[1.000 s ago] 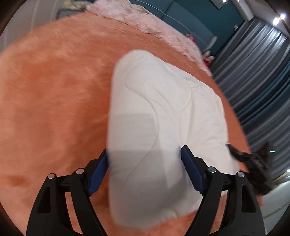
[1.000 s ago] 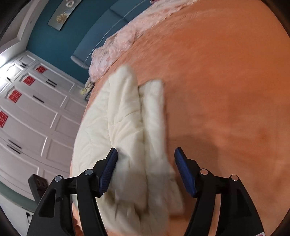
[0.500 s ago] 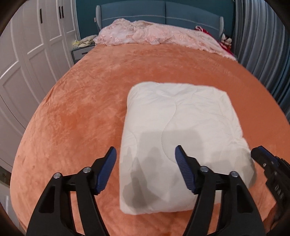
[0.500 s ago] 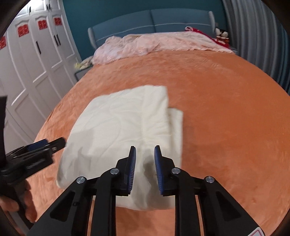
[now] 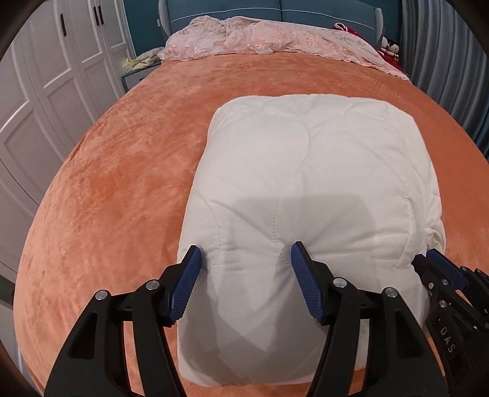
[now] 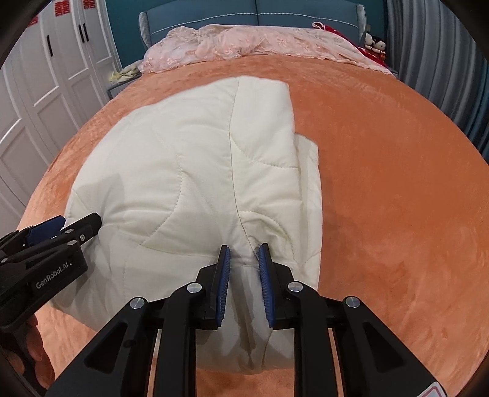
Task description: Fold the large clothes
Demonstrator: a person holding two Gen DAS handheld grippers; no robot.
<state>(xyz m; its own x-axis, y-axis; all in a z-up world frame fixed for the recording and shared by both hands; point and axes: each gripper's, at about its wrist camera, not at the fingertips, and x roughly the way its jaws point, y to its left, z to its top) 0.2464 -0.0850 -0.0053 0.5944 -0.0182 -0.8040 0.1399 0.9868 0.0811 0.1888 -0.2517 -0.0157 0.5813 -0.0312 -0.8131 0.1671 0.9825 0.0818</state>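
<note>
A cream quilted blanket (image 5: 305, 168) lies folded into a thick rectangle on the orange bed cover (image 5: 122, 183). My left gripper (image 5: 244, 256) is shut on its near left corner, and the padding bulges between the blue pads. In the right wrist view the same blanket (image 6: 198, 152) shows a lower layer sticking out on its right side. My right gripper (image 6: 243, 253) is shut on a narrow fold of the near right edge. Each gripper appears in the other's view: the left gripper (image 6: 79, 224) at the blanket's left edge, the right gripper (image 5: 428, 259) at its right edge.
A pink lace cover (image 5: 259, 39) lies bunched along the teal headboard (image 5: 275, 9). White wardrobe doors (image 5: 45, 91) line the left side, grey curtains (image 5: 443, 61) the right. A dark bedside table (image 5: 134, 76) stands by the bed's far left corner. A hand (image 6: 30, 360) holds the left gripper.
Both views have rolled level and now face the headboard. The right jaws closed from wide apart onto a fold of the blanket. The left jaws narrowed onto the near left corner.
</note>
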